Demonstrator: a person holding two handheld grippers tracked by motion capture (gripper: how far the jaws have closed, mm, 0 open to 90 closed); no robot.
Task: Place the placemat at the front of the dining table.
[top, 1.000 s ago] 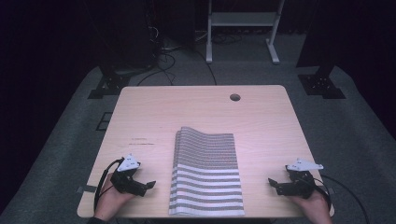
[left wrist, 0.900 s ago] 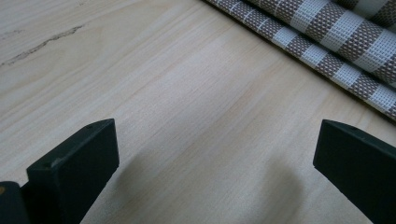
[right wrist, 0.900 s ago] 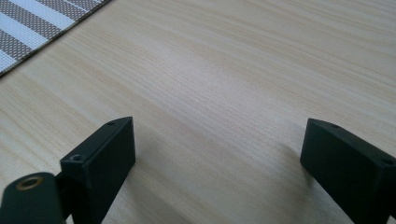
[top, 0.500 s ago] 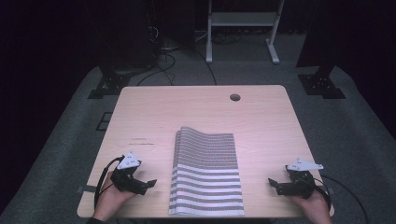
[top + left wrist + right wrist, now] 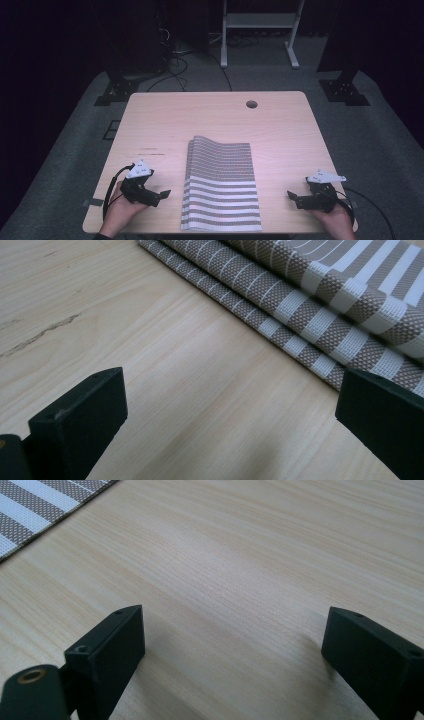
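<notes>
Jaws: left gripper (image 5: pixel 162 192) and right gripper (image 5: pixel 291 195) both wide, empty.
Cloth (image 5: pixel 221 184): between them; grip its near edges evenly.

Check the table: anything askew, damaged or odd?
Nothing serious. The folded striped cloth lies flat and roughly square to the table, its folded layers slightly stepped along the left edge. Faint dark scuffs mark the wood left of it. The left claw and right claw are open, clear of the cloth.

Folded brown-and-white striped cloth (image 5: pixel 221 187), lying flat at lower centre of the high view, reaching the table's near edge.
</notes>
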